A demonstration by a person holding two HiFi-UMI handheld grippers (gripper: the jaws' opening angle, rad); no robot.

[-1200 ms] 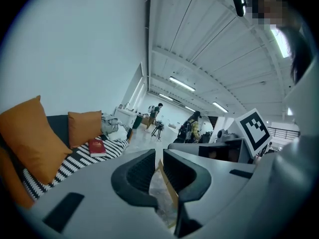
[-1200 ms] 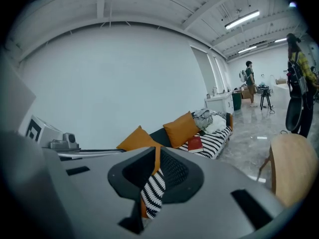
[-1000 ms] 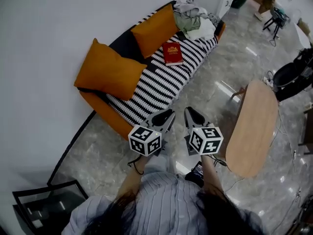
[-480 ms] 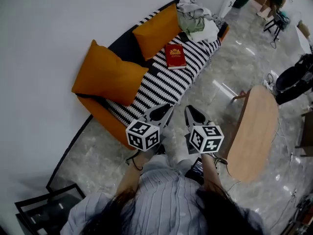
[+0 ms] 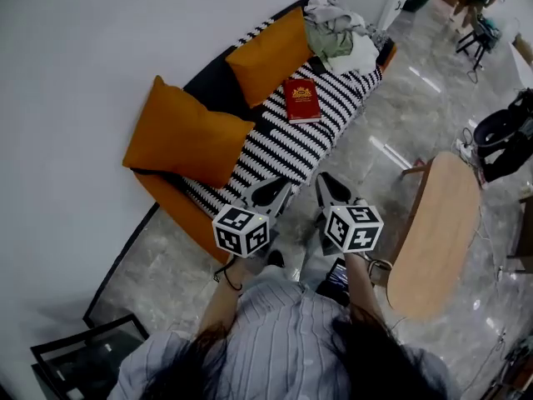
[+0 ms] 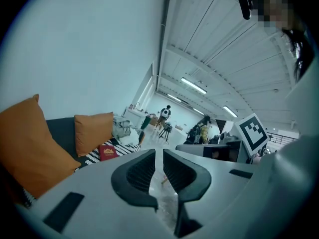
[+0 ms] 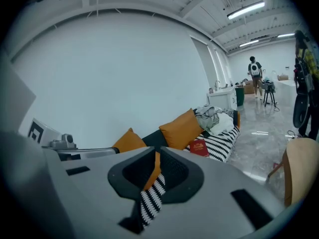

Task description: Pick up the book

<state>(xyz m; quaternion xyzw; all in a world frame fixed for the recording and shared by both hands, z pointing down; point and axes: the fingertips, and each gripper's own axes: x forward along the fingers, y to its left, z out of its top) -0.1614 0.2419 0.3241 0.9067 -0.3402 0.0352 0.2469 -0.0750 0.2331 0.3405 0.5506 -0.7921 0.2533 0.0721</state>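
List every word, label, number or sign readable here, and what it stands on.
No readable text anywhere.
Red book: gold print on the cover, too small to read.
Left marker cube, right marker cube: black-and-white coded squares, no letters or numbers.

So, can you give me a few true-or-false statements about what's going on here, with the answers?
1. The red book lies on the striped sofa. True.
2. The left gripper holds the book. False: its jaws are shut on nothing, well short of the book.
3. Two orange cushions lean on the sofa. True.
4. The clothes pile sits on the wooden table. False: it lies at the sofa's far end.
5. The right gripper has wide-open jaws. False: they are shut and empty.
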